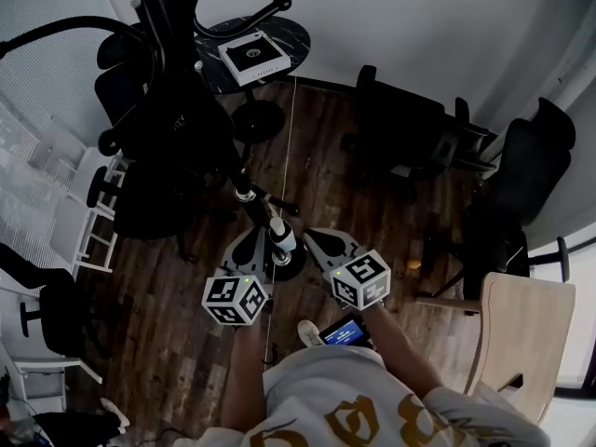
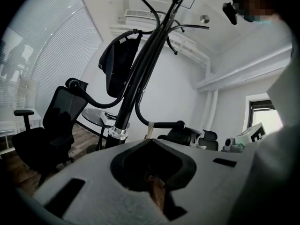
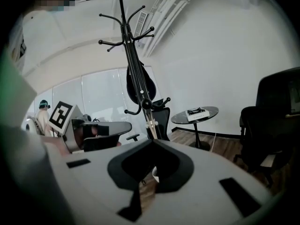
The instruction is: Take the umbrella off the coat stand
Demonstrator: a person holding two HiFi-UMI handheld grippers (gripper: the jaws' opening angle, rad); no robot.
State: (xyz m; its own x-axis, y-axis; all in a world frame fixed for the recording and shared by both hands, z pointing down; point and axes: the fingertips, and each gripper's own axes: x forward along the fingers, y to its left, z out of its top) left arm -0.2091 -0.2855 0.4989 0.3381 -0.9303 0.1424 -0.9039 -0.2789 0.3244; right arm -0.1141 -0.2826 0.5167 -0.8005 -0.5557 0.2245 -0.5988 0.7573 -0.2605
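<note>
- So, nothing of the task is done yet: the umbrella [image 2: 119,64], which I take to be the dark folded shape drooping from an upper hook, hangs on the coat stand [image 2: 143,69].
- It sits ahead of both tongs and well above them, out of reach from where they are held.
- The left tongs [image 2: 150,141] have their jaws drawn together, tips meeting, with only floor showing through the slit below. Nothing is between them.
- The right tongs [image 3: 152,142] are the same: jaws together and empty, pointed up along the stand's pole.
- In the head view both sit low, near the foot of the stand, one on either side of the pole and touching nothing.
- Beyond the stand from the tongs are a round desk [image 1: 289,35] carrying a white box [image 1: 251,56], and office chairs around it, none in the way.
- What is left is the whole job: raise the tongs to the hook, part the jaws, clamp on the umbrella, lift it clear and bring it away.
</note>
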